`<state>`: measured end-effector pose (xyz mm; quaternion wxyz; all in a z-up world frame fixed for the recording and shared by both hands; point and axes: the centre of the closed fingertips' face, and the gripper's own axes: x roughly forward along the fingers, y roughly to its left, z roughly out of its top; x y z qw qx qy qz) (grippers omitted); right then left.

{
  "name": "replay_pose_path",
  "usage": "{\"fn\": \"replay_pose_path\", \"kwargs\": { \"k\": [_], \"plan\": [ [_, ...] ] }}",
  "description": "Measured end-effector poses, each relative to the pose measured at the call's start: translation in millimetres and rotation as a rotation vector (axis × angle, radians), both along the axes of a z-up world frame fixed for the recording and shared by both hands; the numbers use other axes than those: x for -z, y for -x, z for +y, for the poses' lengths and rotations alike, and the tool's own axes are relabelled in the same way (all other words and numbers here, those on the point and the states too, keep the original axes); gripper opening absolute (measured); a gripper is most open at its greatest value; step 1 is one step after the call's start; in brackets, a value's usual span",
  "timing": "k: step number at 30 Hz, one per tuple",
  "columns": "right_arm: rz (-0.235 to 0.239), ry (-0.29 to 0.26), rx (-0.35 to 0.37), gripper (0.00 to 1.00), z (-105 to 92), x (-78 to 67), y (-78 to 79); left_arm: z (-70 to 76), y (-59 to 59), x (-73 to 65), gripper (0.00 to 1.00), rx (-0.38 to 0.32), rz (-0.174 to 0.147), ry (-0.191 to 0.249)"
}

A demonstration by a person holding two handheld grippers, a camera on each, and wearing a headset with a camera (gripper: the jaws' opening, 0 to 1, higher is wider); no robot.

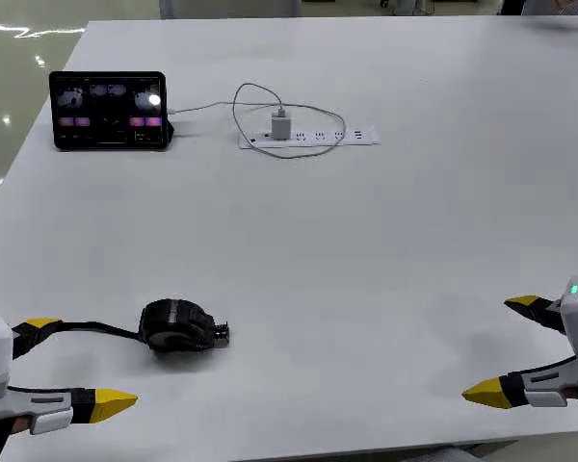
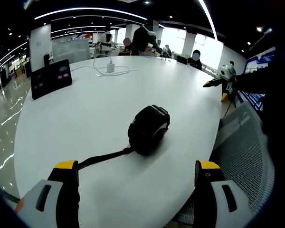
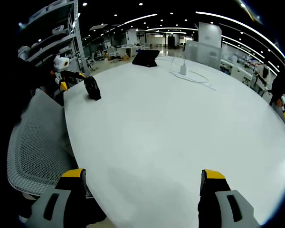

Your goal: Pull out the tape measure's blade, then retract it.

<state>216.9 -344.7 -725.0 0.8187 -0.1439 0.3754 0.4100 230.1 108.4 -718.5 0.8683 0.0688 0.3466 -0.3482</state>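
Our left gripper [image 1: 82,361] sits near-left beside the tape measure [image 1: 178,325], our right gripper [image 1: 493,347] near-right, the jaws of both apart. Far across the white table [image 1: 366,241] lie a tablet [image 1: 108,109] and a power strip [image 1: 308,138].

1. No word, brand or number can be read in any of the three views.
2. The tablet [image 1: 108,109] screen carries pink and white patches, too blurred to read.
3. Any label on the tape measure [image 1: 177,325] case is illegible.
4. Marks on the power strip [image 1: 308,137] are too small to tell.
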Motion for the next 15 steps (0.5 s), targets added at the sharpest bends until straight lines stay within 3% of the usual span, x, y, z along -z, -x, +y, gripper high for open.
{"fn": "replay_pose_path", "kwargs": {
  "k": [15],
  "plan": [
    [0.003, 0.005, -0.016, 0.99, -1.2, -3.9, 0.0, -0.6, 0.7, 0.8, 0.99, 0.009, 0.012, -0.003]
  ]
}}
